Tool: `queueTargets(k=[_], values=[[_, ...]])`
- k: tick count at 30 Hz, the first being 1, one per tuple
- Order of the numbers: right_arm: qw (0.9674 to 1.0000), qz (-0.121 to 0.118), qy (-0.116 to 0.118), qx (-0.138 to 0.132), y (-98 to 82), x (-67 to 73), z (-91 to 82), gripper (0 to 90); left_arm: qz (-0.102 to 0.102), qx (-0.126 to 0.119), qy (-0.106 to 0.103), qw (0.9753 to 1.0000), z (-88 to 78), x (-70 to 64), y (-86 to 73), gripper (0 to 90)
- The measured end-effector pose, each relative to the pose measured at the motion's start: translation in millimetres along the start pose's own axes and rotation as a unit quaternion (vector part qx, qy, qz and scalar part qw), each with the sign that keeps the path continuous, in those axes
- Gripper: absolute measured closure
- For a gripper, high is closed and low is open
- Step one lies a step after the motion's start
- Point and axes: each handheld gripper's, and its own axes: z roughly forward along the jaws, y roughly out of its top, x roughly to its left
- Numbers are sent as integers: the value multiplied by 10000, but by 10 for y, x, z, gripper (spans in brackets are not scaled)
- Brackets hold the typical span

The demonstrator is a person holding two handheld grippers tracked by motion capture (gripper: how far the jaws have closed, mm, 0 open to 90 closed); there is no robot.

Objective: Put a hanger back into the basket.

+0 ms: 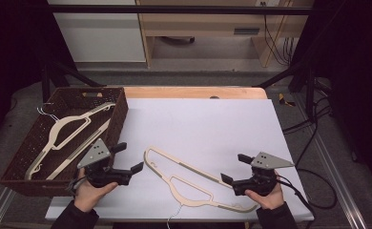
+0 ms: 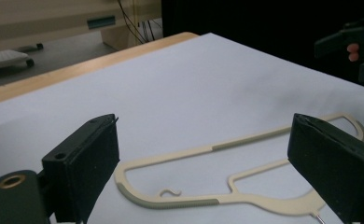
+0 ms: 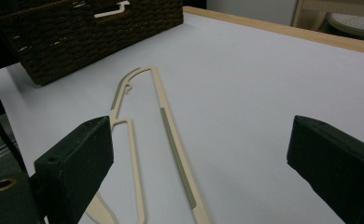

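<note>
A cream hanger (image 1: 193,179) with grey grip strips and a thin metal hook lies flat on the white table top, between my two grippers. My left gripper (image 1: 130,157) is held just left of the hanger's rounded end, open with nothing between its jaws. In the left gripper view the hanger (image 2: 180,203) lies on the table below and ahead of the open left gripper (image 2: 207,135). My right gripper (image 1: 232,168) hovers over the hanger's right end, open and empty. In the right gripper view the hanger (image 3: 173,144) runs away between the wide jaws of the right gripper (image 3: 201,149).
A dark wicker basket (image 1: 119,117) stands at the table's left edge and holds more cream hangers (image 1: 65,129). The basket (image 3: 87,37) also appears in the right gripper view. A wooden table edge (image 1: 193,92) runs along the back. Cables trail on the floor at the right.
</note>
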Motion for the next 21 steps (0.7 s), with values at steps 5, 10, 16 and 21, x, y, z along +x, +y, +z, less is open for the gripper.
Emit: queueTargets(k=[5, 10, 16, 21], values=[[9996, -151, 187, 154, 7, 128, 114, 76, 28, 265, -68, 9996, 95, -31, -164, 81], [9983, -292, 386, 340, -6, 250, 229, 90, 9, 409, -123, 9991, 147, -24, -242, 79], [9941, -470, 739, 641, -66, 405, 380, 160, 51, 537, -135, 9985, 182, -29, -288, 79], [9875, -635, 1084, 952, -142, 547, 545, 248, 52, 609, -164, 9980, 213, -33, -316, 80]])
